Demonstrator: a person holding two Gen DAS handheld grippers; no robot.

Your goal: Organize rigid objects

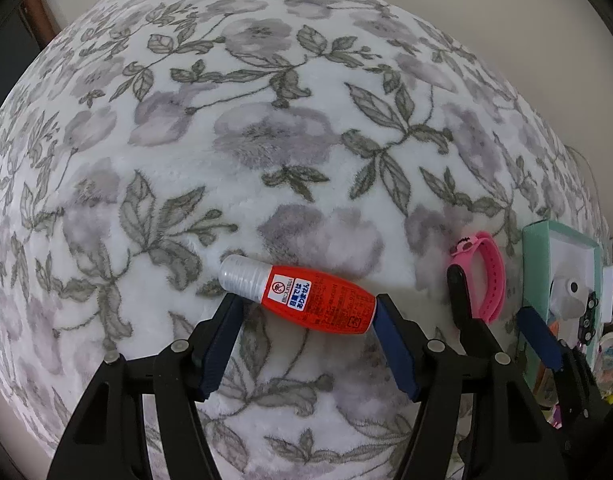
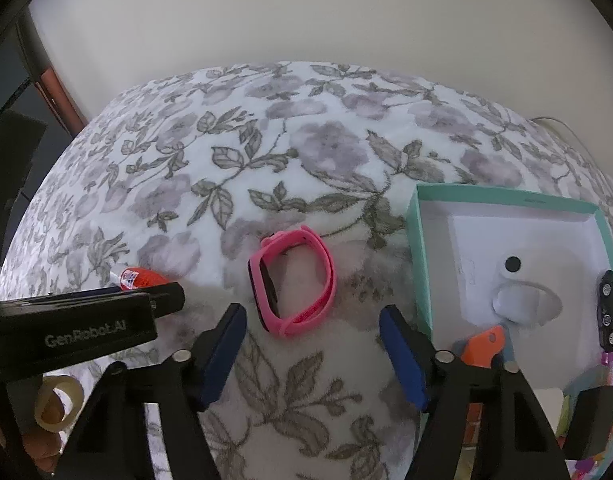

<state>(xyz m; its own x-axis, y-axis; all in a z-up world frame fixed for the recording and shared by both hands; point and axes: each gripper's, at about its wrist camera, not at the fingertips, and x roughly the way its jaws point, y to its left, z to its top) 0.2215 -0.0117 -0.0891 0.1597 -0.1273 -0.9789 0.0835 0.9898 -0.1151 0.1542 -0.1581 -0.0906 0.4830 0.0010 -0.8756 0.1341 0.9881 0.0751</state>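
Note:
A red bottle point(image 1: 314, 300) with a clear ribbed cap lies on its side on the floral blanket point(image 1: 266, 140). My left gripper point(image 1: 306, 304) is open, its blue pads on either side of the bottle, close to it. A pink wristband point(image 2: 292, 282) lies on the blanket just ahead of my right gripper point(image 2: 312, 312), which is open and empty. The wristband also shows in the left wrist view point(image 1: 486, 276), with the right gripper point(image 1: 490, 312) around it. The bottle's tip shows in the right wrist view point(image 2: 138, 278) behind the left gripper's body point(image 2: 78, 320).
A teal open box point(image 2: 422, 248) with a white inside stands to the right. It holds a small black toy car point(image 2: 610, 312), an orange-handled item point(image 2: 484, 346) and a white insert. A roll of tape point(image 2: 58, 404) lies at lower left. Clutter lies beyond the box at far right.

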